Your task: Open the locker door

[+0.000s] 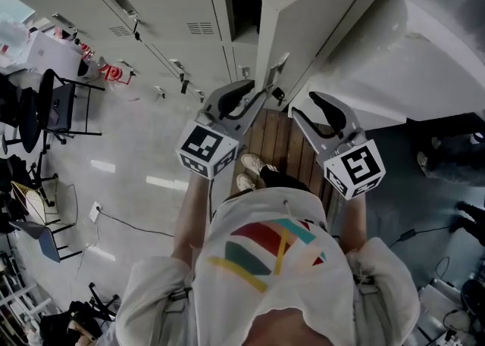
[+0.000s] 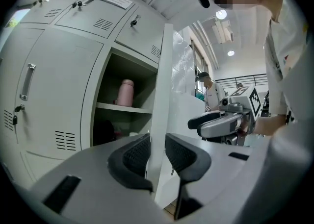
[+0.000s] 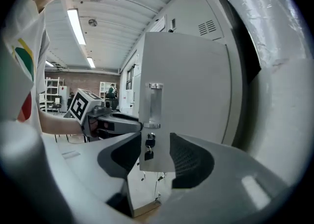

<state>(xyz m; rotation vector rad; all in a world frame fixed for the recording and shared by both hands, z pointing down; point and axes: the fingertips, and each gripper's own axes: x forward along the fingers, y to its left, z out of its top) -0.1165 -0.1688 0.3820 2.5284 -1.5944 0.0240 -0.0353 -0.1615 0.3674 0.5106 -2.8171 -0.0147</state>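
the left tool (image 2: 157, 155) is pinched onto the locker door (image 2: 162, 81) at its free edge, which runs twelve to six dead ahead, while the right tool (image 3: 156, 153), wide and empty, hangs at its three o'clock.

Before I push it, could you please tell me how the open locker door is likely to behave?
The locker door looks like thin sheet metal and already stands open, so it is probably stiff yet light and should swing freely. Its smooth painted edge between the left tongs may slip. The dangling key will likely swing.

Dark shape (image 2: 104, 131) inside locker (image 2: 91, 100), perhaps a bag.
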